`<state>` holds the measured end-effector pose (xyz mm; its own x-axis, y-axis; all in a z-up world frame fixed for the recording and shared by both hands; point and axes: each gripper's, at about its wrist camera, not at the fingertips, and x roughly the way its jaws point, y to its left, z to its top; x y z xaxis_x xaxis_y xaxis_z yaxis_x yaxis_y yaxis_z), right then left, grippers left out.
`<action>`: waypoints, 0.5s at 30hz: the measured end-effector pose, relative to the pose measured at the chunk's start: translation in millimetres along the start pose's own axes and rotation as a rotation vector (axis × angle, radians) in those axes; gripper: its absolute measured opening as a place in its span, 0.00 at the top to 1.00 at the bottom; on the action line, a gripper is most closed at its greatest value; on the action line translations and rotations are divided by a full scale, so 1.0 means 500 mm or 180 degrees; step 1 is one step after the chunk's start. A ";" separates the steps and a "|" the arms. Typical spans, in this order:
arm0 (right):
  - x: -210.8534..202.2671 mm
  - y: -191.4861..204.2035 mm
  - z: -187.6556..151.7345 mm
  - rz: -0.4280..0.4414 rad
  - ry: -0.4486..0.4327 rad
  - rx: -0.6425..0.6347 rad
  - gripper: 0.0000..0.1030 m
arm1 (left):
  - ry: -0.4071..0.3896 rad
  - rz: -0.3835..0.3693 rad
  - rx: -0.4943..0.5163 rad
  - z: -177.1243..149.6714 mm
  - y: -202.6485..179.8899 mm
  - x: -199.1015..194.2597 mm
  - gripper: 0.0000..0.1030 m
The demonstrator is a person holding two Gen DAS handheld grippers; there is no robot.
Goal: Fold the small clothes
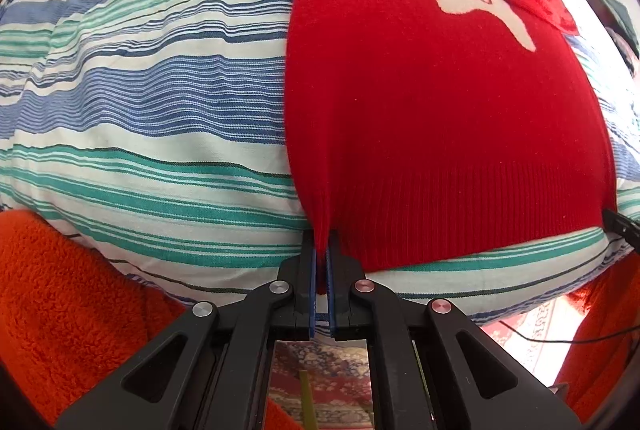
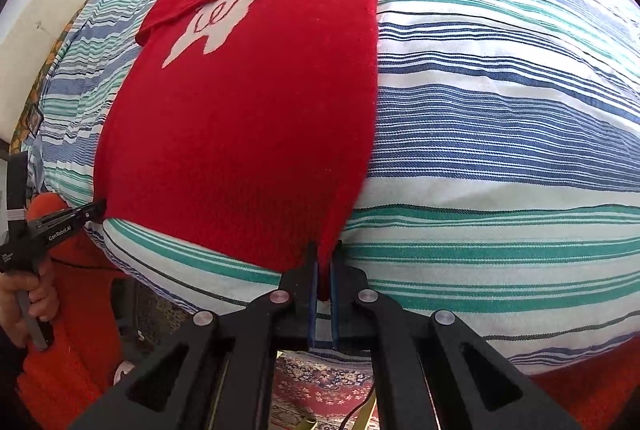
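Your red sweater (image 1: 432, 118) lies flat, front up, on the striped bed cover (image 1: 160, 102), its sleeves already crossed over the chest near the white motif. Your left claw (image 1: 321, 270) is clamped on the ribbed hem at one bottom corner, and your right claw (image 2: 324, 278) is clamped on the other corner, so both have cloth pinched between the pads. Expect a soft, light knit with some stretch (the ribbing looks the firmest part, so those corners are sensible holds). It should drape and sag in the middle when lifted, and will likely cling a little to the cotton cover rather than slide. Keep the hem taut between the two claws, or the fold line will probably wander.
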<state>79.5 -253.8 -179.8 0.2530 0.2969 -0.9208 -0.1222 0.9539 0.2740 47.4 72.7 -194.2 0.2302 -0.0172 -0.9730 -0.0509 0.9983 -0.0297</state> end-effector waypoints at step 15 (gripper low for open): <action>-0.046 -0.003 -0.025 -0.0267 0.0192 0.0012 0.70 | 0.0177 0.0134 -0.0072 -0.017 -0.005 -0.054 0.20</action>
<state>61.6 -262.7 -162.5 0.2039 0.2131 -0.9555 -0.0994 0.9755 0.1964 33.1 70.4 -169.8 0.1729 0.0210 -0.9847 -0.0816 0.9966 0.0069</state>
